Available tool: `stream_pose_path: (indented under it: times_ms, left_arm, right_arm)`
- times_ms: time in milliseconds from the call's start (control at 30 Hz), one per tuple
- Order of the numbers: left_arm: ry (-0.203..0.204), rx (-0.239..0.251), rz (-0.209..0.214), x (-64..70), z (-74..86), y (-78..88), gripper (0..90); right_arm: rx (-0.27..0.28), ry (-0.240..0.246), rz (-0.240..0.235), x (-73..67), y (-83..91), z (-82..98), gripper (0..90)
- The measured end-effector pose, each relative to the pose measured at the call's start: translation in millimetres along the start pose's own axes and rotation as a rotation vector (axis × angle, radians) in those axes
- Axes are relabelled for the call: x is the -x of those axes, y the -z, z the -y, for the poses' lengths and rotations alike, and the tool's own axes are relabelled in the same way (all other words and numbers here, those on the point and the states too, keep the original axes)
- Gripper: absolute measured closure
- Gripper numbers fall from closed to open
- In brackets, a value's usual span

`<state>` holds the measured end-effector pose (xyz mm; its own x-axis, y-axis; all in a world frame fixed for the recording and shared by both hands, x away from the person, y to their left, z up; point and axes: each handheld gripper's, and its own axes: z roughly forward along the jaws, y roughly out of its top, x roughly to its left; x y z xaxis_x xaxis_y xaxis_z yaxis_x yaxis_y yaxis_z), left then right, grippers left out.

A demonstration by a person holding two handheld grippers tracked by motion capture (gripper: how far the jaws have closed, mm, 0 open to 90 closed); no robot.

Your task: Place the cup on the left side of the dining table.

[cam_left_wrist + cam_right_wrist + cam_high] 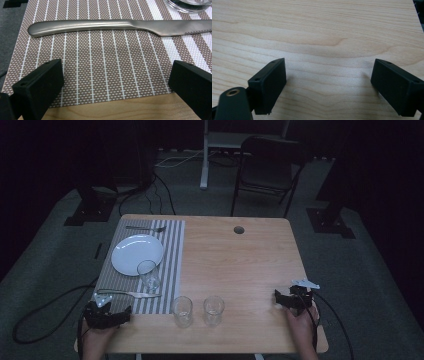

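A striped placemat (172, 240) covers the table's left part, with a white plate (137, 254), a fork (145, 228) beyond the plate and a knife (131, 293) near the mat's front edge. A glass (148, 275) stands on the mat by the plate. Two more glasses (182, 311) (213, 310) stand on bare wood near the front. My left gripper (106, 314) is open at the mat's front left corner, and the knife (112, 27) lies just beyond its jaws (116, 85). My right gripper (291, 299) is open over bare wood (328, 82) at the front right.
The wooden table (240, 265) has a round cable hole (239, 230) near its far edge. A folding chair (267, 170) and a desk leg stand behind it on the carpet. Cables trail across the floor at the left.
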<state>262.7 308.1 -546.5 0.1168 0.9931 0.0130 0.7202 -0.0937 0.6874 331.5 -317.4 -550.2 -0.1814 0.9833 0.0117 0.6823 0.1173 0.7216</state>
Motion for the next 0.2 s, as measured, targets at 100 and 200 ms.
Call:
stream_pose_path:
  times_ms: [100, 200]
  left_arm:
    - [0.002, 0.000, -0.001, 0.1, -0.1, -0.1, 0.3]
    - [0.004, 0.000, -0.001, 0.1, -0.2, -0.1, 0.3]
  right_arm:
    - [0.000, 0.000, 0.000, 0.0, 0.0, 0.0, 12.5]
    - [0.000, 0.000, 0.000, 0.0, 0.0, 0.0, 12.5]
